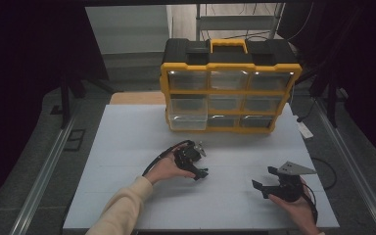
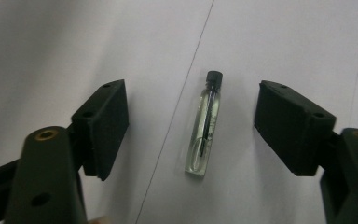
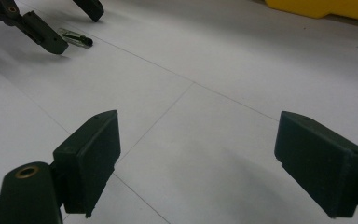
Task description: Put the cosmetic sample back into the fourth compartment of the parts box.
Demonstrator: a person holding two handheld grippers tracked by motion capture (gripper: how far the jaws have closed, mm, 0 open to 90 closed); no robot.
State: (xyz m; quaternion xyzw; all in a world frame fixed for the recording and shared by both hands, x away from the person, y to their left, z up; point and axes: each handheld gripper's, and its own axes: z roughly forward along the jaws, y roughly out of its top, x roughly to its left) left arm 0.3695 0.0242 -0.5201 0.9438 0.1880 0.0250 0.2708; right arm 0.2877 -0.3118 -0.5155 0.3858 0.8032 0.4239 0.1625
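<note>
High view first: a person's left hand point(image 1: 164, 169) holds the left gripper point(image 1: 201, 172) low over the white table point(image 1: 127, 147), a little left of the middle, its jaws pointing right and down toward the surface. The right gripper point(image 1: 264, 181) sits in the right hand point(image 1: 296, 205) at the near right of the table, its jaws spread and pointing left, with a grey three-cornered plate on top. At the far edge stands a yellow and black organiser point(image 1: 230, 85) with clear drawers; its lower left drawer point(image 1: 188, 121) juts out toward the person. The small vial cannot be made out from this height.

Left gripper view: a small glass vial point(image 2: 205, 126) with a black cap lies flat on the table between the two black jaws, cap pointing away from the camera. A dark stem shows inside the clear body. Both pads stand well apart from the glass, one on each side, so nothing is gripped; the jaws are open around the vial without touching it.

Right gripper view: the right gripper's own jaws rise wide apart over bare table, holding nothing. Far off at the upper left, the left gripper's jaw tips straddle the vial point(image 3: 77, 38), which lies on its side on the table. A strip of the yellow organiser point(image 3: 326, 8) shows at the far right.
</note>
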